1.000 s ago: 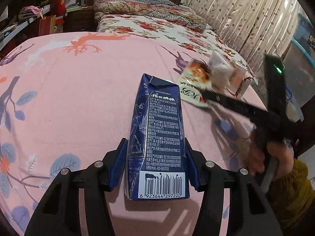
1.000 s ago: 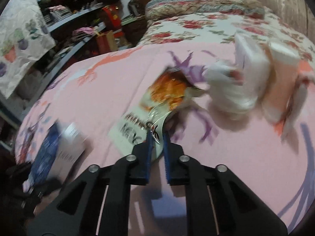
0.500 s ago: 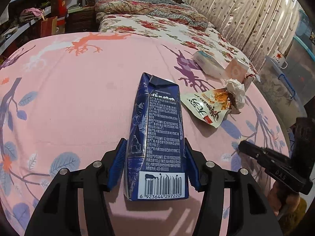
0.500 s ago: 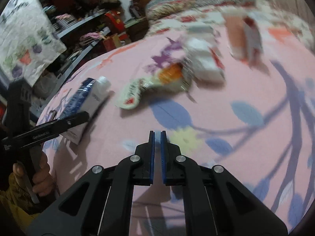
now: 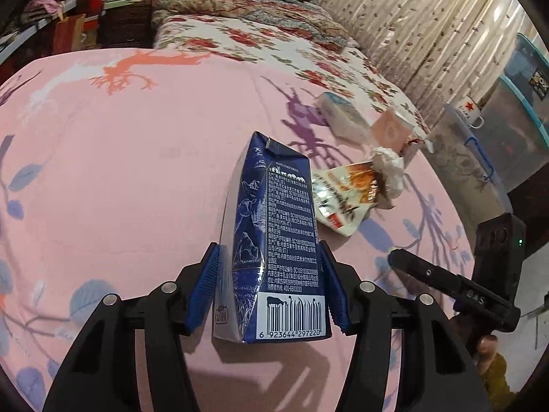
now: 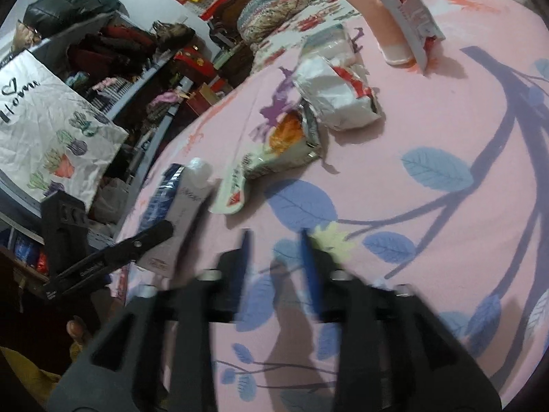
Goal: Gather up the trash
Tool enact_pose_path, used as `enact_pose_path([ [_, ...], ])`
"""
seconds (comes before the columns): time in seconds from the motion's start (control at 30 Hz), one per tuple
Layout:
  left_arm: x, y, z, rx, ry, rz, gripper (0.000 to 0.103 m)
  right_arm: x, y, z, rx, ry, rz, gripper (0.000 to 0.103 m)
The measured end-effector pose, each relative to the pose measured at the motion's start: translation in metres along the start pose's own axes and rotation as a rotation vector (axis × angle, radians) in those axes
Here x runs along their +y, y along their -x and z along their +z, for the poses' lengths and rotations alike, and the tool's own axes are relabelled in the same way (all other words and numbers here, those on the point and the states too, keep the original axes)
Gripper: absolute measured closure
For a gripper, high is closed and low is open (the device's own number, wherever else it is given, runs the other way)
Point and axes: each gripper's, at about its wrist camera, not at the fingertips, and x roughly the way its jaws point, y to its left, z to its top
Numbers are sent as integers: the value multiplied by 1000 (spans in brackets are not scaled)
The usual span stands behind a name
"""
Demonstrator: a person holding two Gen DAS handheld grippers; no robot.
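The left gripper (image 5: 271, 285) is clamped on the blue milk carton (image 5: 274, 250), both pads pressed against its sides, barcode end toward the camera; the carton lies on the pink bedspread (image 5: 120, 171). The right gripper (image 6: 276, 250) has its jaws opening (blurred in its own view) with nothing between them, over the bedspread near its right edge. Beyond the carton, toward that edge, lie a snack wrapper (image 5: 343, 199) and crumpled white paper (image 5: 387, 168), touching each other.
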Motion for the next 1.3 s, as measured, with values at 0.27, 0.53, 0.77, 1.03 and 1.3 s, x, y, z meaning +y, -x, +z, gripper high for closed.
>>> enact_pose_path([
  [0.27,-27,-25,22,15,-80,-63,50,2,-7,22,-21,-44,-13,40],
  [0.53,-30,-44,17,109,-49,-127,51,-8,-34,56,-70,-110,-5,46],
  [0.77,-24,-41,12,109,6,-168,50,4,-58,57,-56,-145,141,55],
  [1.03,-16,-39,11,107,38,-214,51,-22,-74,64,-38,-313,222,88],
  [1.3,-1,-17,18,47,67,-212,51,10,-71,64,-3,-133,67,97],
])
